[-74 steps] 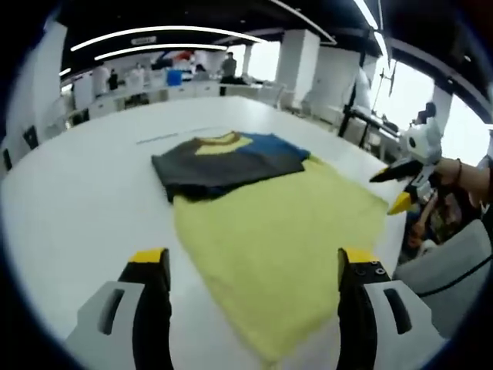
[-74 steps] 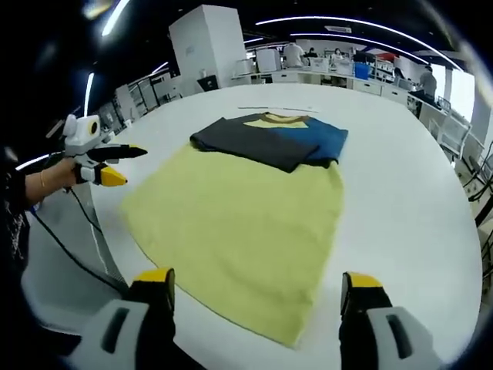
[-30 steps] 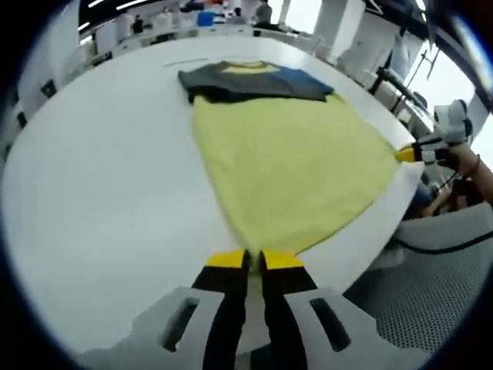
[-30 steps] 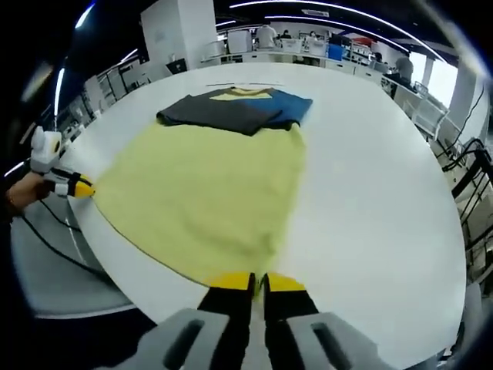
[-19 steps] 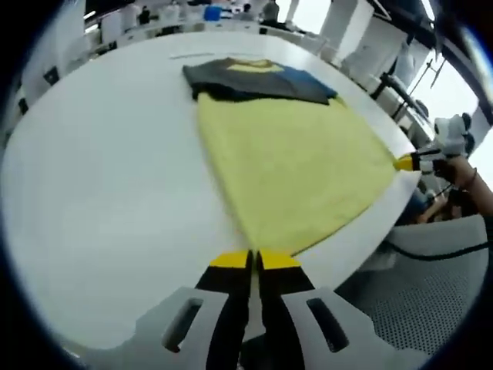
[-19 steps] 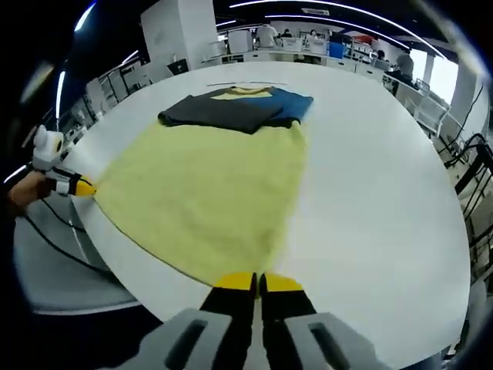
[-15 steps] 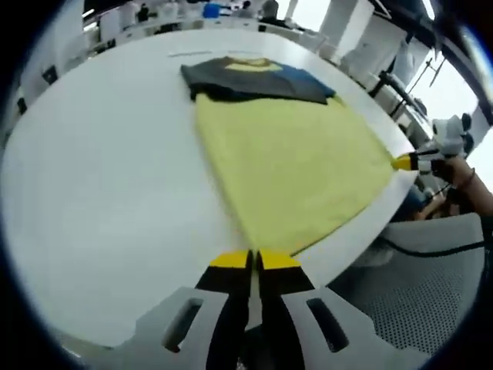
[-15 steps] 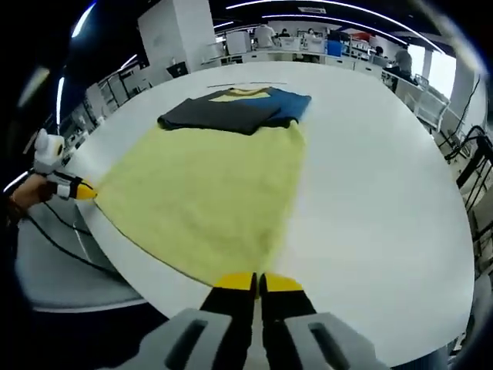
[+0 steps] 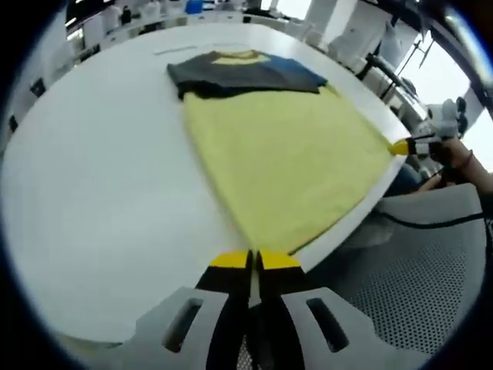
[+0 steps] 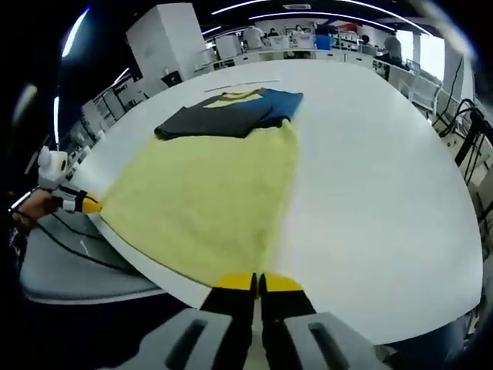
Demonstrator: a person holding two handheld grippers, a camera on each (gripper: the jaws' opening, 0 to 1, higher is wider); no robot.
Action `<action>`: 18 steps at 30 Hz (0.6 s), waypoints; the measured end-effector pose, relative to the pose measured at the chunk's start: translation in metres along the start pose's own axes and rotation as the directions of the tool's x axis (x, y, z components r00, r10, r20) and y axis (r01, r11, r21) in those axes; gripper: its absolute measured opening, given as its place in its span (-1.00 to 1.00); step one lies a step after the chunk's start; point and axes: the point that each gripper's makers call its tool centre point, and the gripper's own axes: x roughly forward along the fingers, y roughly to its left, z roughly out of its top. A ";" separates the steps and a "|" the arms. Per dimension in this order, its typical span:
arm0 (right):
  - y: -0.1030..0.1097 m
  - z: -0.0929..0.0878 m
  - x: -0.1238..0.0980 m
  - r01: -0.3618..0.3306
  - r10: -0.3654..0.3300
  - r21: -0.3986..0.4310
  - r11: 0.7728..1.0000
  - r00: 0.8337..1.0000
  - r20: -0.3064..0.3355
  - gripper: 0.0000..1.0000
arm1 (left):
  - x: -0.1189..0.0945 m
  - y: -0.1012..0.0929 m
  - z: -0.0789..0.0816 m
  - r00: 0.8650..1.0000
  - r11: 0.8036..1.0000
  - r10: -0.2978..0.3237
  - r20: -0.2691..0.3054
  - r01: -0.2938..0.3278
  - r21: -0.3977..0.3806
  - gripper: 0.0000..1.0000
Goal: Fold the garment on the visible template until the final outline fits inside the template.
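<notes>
A yellow t-shirt (image 9: 281, 150) lies flat on the white table (image 9: 100, 177), its dark grey and blue sleeves (image 9: 239, 73) folded across the chest at the far end. My left gripper (image 9: 250, 260) is shut on one hem corner at the table's near edge. My right gripper (image 10: 258, 282) is shut on the other hem corner. In the left gripper view the right gripper (image 9: 402, 145) shows at the right, held by a hand. In the right gripper view the left gripper (image 10: 83, 204) shows at the left. The shirt (image 10: 212, 196) is stretched taut between them.
A grey mesh chair (image 9: 435, 254) and a black cable (image 9: 408, 220) sit just off the table edge under the hem. A thin line mark (image 9: 176, 49) lies on the table beyond the collar. Desks and people stand far behind.
Both grippers, open 2.5 s ago, shut on the hem corners and have drawn the hem back to the table's near edge; the shirt now lies longer and flatter.
</notes>
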 end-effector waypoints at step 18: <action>0.009 -0.019 -0.014 0.017 -0.018 -0.049 0.999 1.000 -0.018 -1.00 | -0.015 -0.017 -0.016 0.999 0.999 -0.037 -0.038 0.037 -0.005 -1.00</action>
